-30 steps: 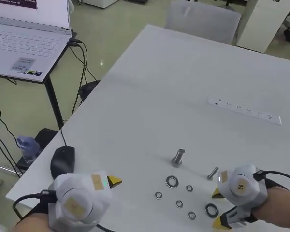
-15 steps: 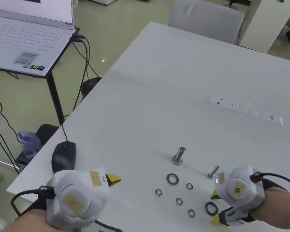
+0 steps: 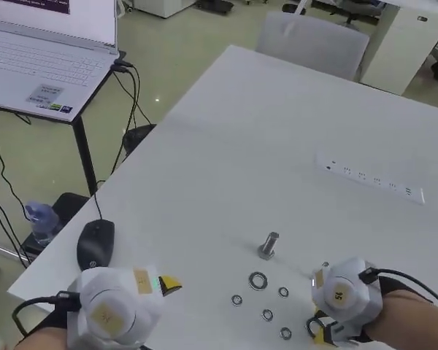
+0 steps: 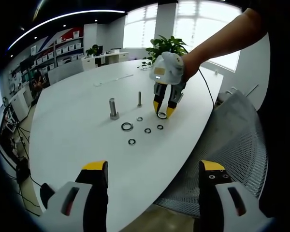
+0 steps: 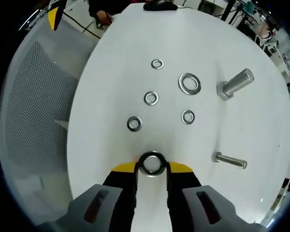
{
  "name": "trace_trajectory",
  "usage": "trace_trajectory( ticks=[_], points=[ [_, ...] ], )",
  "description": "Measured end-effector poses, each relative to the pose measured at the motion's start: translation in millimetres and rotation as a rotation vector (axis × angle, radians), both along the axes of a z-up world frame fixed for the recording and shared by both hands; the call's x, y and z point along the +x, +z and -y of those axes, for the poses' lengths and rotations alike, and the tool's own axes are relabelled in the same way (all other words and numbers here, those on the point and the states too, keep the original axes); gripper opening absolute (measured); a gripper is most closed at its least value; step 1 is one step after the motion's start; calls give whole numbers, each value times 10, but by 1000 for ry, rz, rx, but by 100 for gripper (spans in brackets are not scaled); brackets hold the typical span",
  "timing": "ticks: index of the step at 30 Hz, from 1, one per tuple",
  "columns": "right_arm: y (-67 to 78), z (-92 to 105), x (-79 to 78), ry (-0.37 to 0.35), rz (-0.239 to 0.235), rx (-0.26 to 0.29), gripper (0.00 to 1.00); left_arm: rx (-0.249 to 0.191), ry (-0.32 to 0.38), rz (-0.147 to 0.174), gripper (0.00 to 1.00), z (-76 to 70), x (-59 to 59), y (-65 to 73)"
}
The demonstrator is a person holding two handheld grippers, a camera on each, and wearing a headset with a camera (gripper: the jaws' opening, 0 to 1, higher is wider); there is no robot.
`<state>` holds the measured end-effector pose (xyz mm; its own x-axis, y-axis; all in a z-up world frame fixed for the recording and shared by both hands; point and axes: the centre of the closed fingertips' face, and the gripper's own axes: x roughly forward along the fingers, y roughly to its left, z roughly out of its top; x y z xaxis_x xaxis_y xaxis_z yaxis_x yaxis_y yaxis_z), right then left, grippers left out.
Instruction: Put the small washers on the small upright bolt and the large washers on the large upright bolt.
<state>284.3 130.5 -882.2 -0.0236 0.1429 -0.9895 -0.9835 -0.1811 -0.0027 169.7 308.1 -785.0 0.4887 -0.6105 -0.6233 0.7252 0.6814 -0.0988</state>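
On the white table [image 3: 226,168] stand a large upright bolt [image 3: 269,246] [image 4: 113,108] [image 5: 236,83] and a small upright bolt [image 4: 139,98] [image 5: 229,160]. One large washer [image 3: 258,280] [image 5: 189,83] lies flat near several small washers [image 3: 267,315] [image 5: 151,98] [image 4: 147,130]. My right gripper [image 3: 317,329] [image 5: 152,169] [image 4: 163,110] points down at the table, its jaws closed against a second large washer [image 5: 152,163] [image 4: 161,115] that rests on the surface. My left gripper [image 3: 168,283] [image 4: 152,169] hovers open and empty at the near table edge.
A white power strip [image 3: 370,178] lies at the far right. A black mouse [image 3: 95,244] sits on the table's left corner. A laptop [image 3: 36,58] stands on a side stand at the left, a grey chair [image 3: 314,40] beyond the table, and a mesh chair [image 4: 227,145] near me.
My right gripper has come down and left over the large washer, and its jaws have narrowed onto it. The left gripper has barely moved. The head camera shifted slightly.
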Motion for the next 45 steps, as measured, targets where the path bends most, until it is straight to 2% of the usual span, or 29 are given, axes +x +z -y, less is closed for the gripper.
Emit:
trace_trajectory(
  ticks=[9,10,13,16,18,20,22,27,31,37,45],
  points=[
    [5,-10,10,-37,6,-1,21,5,-7,12,74,57,-43,77],
    [8,-29,17,-45,15,14,21,9,-9,19,74,56,-44,89],
    [5,-38,-14,-66,-12,21,21,6,-2,21,74,50,-46,129],
    [29,-37,-39,-60,-11,22,21,15,-4,22,74,50,-63,132],
    [90,-52,-85,-89,-39,40,21,20,-5,24,74,48,-70,130],
    [169,-53,-52,-96,-30,59,21,18,0,27,75,47,-69,131],
    [216,-30,-55,-110,-45,61,21,15,12,34,78,35,-46,131],
    [343,91,23,-148,-58,52,21,16,9,33,78,5,-27,80],
    [475,162,111,-153,-43,33,21,20,6,29,79,-42,-26,57],
    [748,83,257,-179,-35,71,21,25,5,24,78,-93,-32,43],
    [997,-70,451,-192,-19,101,21,20,6,23,78,-103,-26,40]
  ],
)
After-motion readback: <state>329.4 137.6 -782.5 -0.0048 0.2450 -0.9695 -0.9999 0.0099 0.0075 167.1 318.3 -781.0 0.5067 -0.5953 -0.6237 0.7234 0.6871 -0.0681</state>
